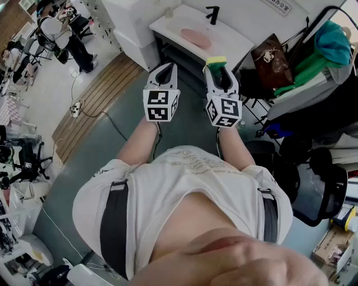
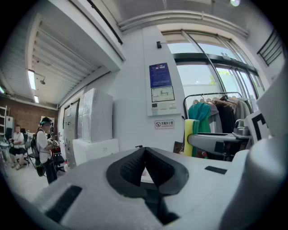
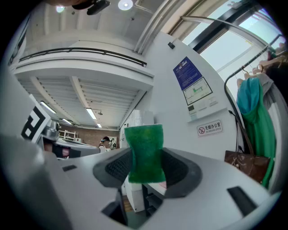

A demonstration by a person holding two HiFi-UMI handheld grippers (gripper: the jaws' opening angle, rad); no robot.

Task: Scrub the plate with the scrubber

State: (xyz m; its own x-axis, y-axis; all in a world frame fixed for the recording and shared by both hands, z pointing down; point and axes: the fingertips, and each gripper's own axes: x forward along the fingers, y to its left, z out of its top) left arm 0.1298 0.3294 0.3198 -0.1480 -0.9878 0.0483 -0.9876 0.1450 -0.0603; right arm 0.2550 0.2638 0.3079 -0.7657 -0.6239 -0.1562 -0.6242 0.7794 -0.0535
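Right hand-held gripper [image 3: 145,170] pinches green scrubber [image 3: 145,152].

This is a large open work hall, part lab and part office, and not a home. A white counter [image 1: 238,47] stands alone on grey floor beside a strip of wooden decking [image 1: 95,106]. It has a black faucet [image 1: 212,13] at its back edge and a pink plate [image 1: 196,38] near its middle. A power strip [image 1: 74,107] and cables lie loose on the floor. People [image 1: 61,33] gather at the far side, and a black office chair [image 1: 324,187] stands nearer. Other signs are the ceiling strip lights [image 2: 31,79], a brick back wall [image 2: 22,117], a wall notice [image 2: 161,87], a no-smoking sign [image 2: 164,124] and a clothes rack [image 2: 211,95].
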